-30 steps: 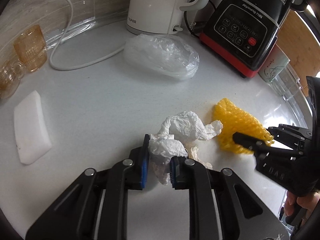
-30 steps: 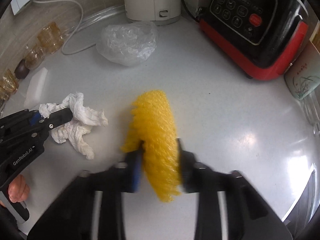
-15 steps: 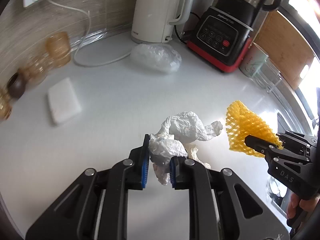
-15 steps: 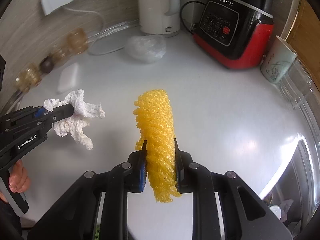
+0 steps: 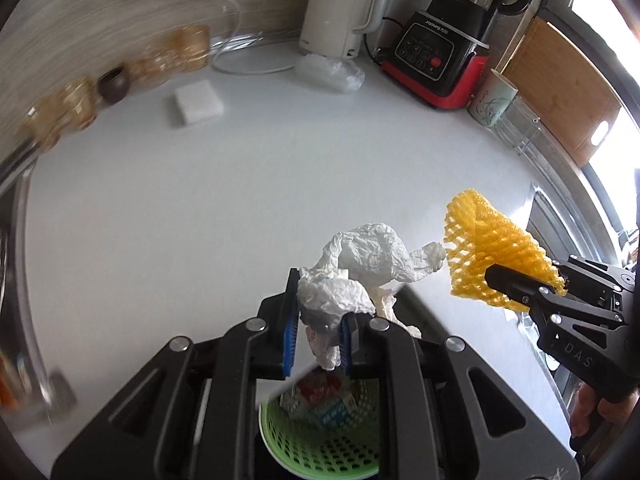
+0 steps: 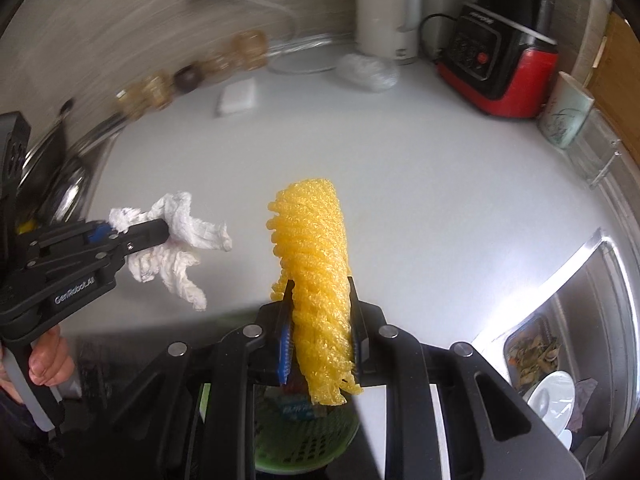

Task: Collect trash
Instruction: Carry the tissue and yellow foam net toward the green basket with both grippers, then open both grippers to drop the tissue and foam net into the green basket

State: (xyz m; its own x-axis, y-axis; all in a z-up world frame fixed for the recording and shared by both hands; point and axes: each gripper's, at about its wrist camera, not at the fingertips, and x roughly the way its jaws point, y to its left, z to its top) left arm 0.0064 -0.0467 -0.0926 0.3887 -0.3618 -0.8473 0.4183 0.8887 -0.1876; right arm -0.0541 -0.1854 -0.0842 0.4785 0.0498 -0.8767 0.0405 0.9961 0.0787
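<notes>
My left gripper [image 5: 318, 320] is shut on a crumpled white paper tissue [image 5: 360, 264] and holds it in the air above a green mesh bin [image 5: 320, 440] that has wrappers inside. My right gripper [image 6: 320, 336] is shut on a yellow foam fruit net [image 6: 316, 280], also held up over the green bin [image 6: 304, 440]. The right gripper with the net also shows in the left wrist view [image 5: 492, 256]. The left gripper with the tissue shows in the right wrist view [image 6: 176, 236]. A crumpled clear plastic bag [image 5: 330, 72] lies on the white counter by the kettle.
At the back stand a white kettle [image 5: 340, 12], a black and red blender [image 5: 440, 60], a cup [image 5: 494, 98] and amber glasses [image 5: 176, 56]. A white sponge [image 5: 198, 102] lies on the counter [image 5: 200, 208]. A sink [image 6: 560, 360] with dishes is at the right.
Both grippers have lifted their trash off the counter and pulled back toward the near edge. The green bin has come into view below them.
</notes>
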